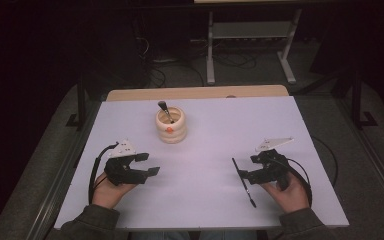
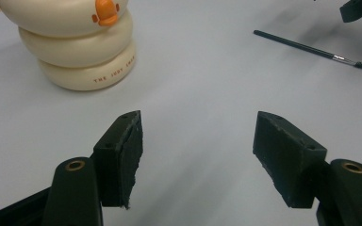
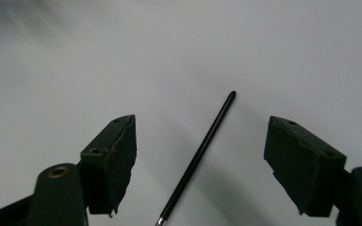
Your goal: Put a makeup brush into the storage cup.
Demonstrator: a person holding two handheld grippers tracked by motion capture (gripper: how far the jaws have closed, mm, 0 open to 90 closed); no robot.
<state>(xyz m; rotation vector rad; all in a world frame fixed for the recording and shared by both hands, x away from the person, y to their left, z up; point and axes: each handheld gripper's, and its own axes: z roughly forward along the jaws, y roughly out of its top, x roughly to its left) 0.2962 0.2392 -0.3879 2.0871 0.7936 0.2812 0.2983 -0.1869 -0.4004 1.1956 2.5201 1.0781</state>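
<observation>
Black brush (image 1: 243, 181) seen lying flat, lower right of frame, between parted jaws of right gripper (image 1: 241, 174), ungripped. Left gripper (image 1: 149, 165) jaws apart, empty. Thin handle likely pinched off-centre, rolled away.

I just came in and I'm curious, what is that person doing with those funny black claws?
A person holds a claw in each hand over a white table. The right claw is open, with a thin black brush lying on the table between its jaws, not gripped. The left claw is open and empty. Farther back stands a cream holder with another brush in it.
</observation>
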